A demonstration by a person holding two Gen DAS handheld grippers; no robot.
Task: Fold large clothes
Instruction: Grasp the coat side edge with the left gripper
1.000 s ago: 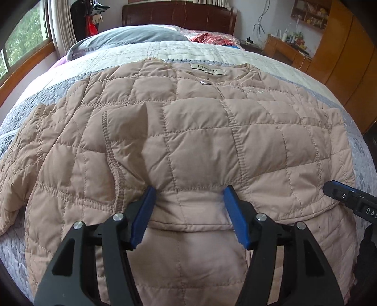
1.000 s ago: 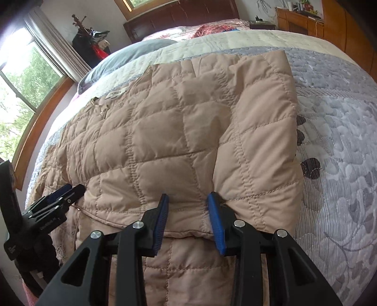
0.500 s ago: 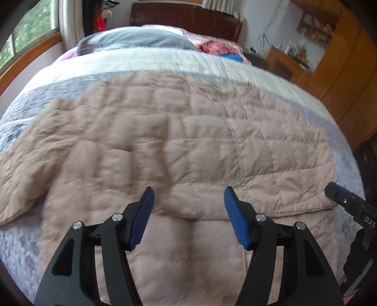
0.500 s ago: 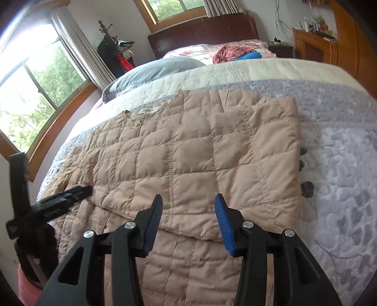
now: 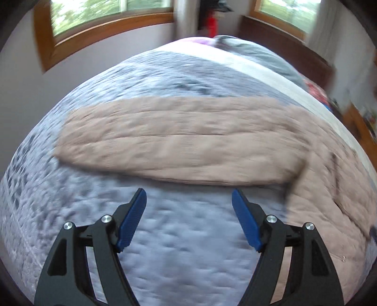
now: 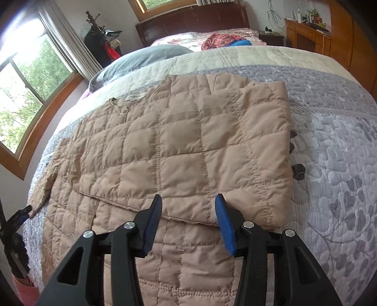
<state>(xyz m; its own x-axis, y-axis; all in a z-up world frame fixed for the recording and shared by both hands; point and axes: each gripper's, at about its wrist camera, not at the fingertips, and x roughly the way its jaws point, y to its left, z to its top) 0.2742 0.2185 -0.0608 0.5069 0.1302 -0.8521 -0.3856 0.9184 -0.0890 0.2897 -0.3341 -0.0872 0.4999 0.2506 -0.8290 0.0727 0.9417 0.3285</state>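
A beige quilted jacket (image 6: 179, 146) lies flat on the bed, its right side folded over toward the middle. My right gripper (image 6: 188, 211) hangs open just above the folded flap's lower hem, with nothing pinched. In the blurred left wrist view, the jacket's left sleeve (image 5: 176, 141) stretches across the grey bedspread (image 5: 188, 247), and the jacket body (image 5: 334, 193) is at the right. My left gripper (image 5: 188, 207) is over bare bedspread just short of the sleeve; its jaws are opening with nothing between them. Its tip (image 6: 22, 214) shows at the left edge of the right wrist view.
A grey pillow (image 6: 146, 56) and red and blue clothes (image 6: 223, 40) lie near the dark headboard (image 6: 193, 18). Windows (image 6: 28, 94) line the left wall and wooden furniture (image 6: 306, 35) stands at the right. Bare bedspread (image 6: 329, 176) spreads right of the jacket.
My left gripper left the folded hem, swung left to the outstretched sleeve and opened wider. My right gripper widened off the flap's edge and rose slightly.
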